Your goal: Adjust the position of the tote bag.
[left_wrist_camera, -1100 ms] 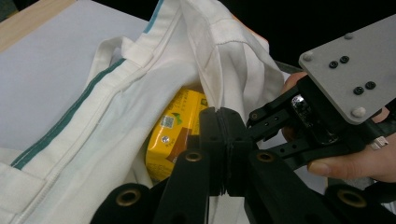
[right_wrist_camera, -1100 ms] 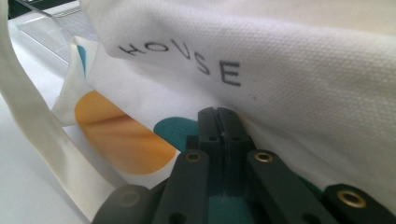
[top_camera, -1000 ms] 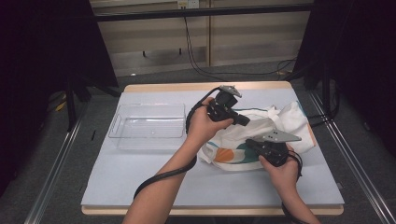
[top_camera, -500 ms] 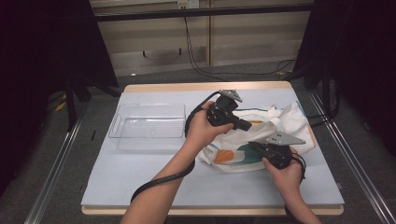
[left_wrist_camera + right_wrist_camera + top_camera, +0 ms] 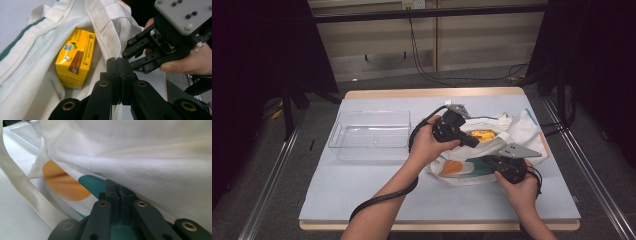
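Note:
A white tote bag (image 5: 522, 127) with orange and teal print lies on the right half of the table, its mouth held apart. Inside it lies a yellow drink carton (image 5: 482, 135), seen flat on the bag's lining in the left gripper view (image 5: 75, 57). My left gripper (image 5: 474, 143) reaches in from the left, its jaws closed on the bag's hem (image 5: 107, 32). Just to the right, my right gripper (image 5: 487, 161) is shut on the bag's fabric (image 5: 150, 152), which drapes over its jaw tips (image 5: 119, 188).
A clear plastic tray (image 5: 369, 135) stands empty on the left half of the pale blue table top (image 5: 362, 195). Black cables trail from both grippers. Dark floor and metal rails surround the table.
The right hand has crept slightly toward the near edge, drawing the bag's fabric with it. The left gripper has stayed in place, and both stay closed.

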Available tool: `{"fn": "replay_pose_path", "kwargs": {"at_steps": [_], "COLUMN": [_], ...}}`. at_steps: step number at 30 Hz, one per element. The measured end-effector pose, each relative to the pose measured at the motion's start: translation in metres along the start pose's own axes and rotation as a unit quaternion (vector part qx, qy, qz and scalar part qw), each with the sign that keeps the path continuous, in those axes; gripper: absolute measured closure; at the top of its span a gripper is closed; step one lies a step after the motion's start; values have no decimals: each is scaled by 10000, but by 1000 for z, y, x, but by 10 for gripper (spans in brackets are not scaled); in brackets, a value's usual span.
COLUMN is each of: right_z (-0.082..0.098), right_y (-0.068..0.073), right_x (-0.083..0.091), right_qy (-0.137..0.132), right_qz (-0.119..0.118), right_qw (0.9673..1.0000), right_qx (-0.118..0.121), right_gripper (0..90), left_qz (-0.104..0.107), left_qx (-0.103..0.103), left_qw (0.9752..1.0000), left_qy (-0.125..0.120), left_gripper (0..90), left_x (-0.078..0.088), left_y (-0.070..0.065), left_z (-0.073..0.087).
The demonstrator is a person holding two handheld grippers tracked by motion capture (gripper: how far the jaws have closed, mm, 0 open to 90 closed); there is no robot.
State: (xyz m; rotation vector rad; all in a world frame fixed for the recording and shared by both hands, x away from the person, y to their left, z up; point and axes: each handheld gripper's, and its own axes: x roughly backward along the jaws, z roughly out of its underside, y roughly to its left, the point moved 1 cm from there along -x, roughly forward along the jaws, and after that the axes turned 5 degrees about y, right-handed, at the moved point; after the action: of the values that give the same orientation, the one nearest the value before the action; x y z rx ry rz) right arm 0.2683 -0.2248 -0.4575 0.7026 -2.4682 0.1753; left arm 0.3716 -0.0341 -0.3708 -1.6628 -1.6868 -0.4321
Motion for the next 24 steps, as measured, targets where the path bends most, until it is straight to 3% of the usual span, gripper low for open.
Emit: {"fn": "replay_pose_path", "kwargs": {"at_steps": [8,17,24], "right_z": [3,6,6], "right_y": [-5,-7,-8], "right_x": [7,12,17], "right_qy": [4,21,78], "right_qz": [21,20,62], "right_qw": [10000,10000,9999], "right_qx": [-23,-6,20], "right_gripper": [872,872,870], "left_qz": [-5,-130,-78], "left_qx": [34,196,267], "left_qw": [10000,9997,9996], "left_qy": [63,-39,25], "left_gripper": [891,891,891], "left_x": [-6,-10,-18], "left_y": [3,11,12], "left_z": [3,8,15]}}
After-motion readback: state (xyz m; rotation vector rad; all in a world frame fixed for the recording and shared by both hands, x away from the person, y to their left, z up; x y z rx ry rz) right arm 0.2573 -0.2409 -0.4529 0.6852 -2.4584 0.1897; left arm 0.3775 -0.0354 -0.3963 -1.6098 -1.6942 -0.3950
